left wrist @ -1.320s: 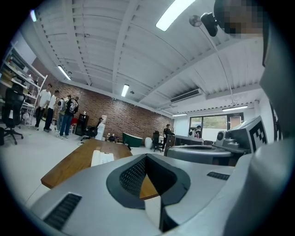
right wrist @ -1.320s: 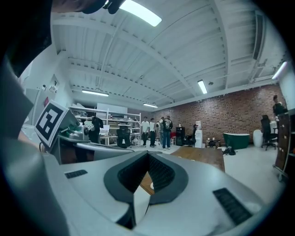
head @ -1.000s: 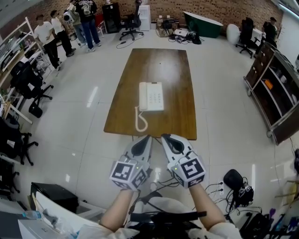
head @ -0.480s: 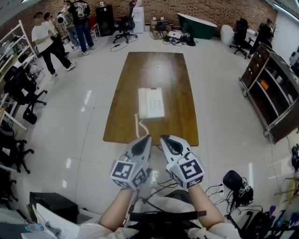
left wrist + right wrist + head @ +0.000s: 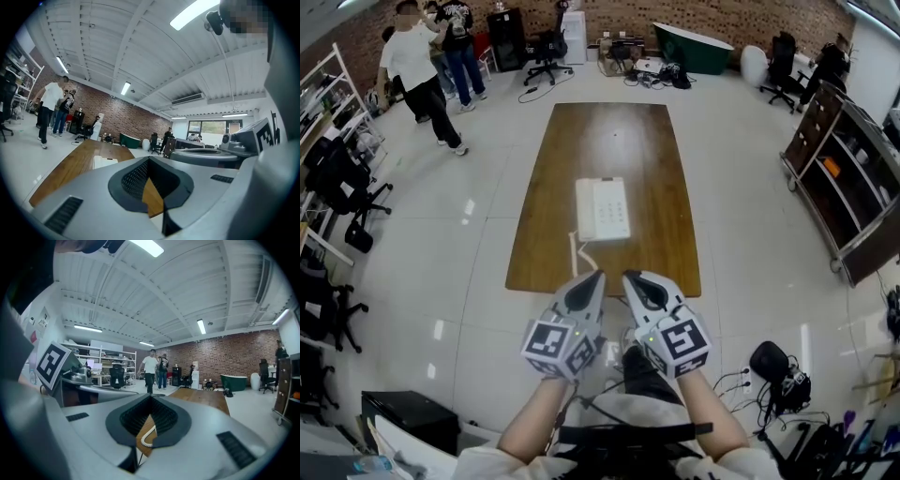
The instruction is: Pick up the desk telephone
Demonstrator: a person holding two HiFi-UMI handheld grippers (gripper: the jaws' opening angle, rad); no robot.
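1. The left gripper [image 5: 592, 278] and right gripper [image 5: 634, 278] hang side by side, just short of the table's near edge. Each pair of jaws is pressed together with nothing pinched.
2. The table [image 5: 656, 150], brown wood, runs away toward 12 o'clock. Neither gripper touches it.
3. The cord [image 5: 577, 251], white and coiled, loops by the near edge at 12 o'clock from the left gripper. In the right gripper view it shows through the notch below the jaws.
4. The phone [image 5: 603, 209], white, lies flat about mid-table at 12 o'clock from both grippers, well apart from the jaws.
5. The shelf unit [image 5: 848, 202] stands on the floor at 2 o'clock. It holds small things, an orange one among them, too small to name.
6. The tub [image 5: 698, 47], dark green, sits at 1 o'clock by the brick wall; it looks empty, though its inside is hardly visible.
7. People [image 5: 417, 66] stand at 11 o'clock.
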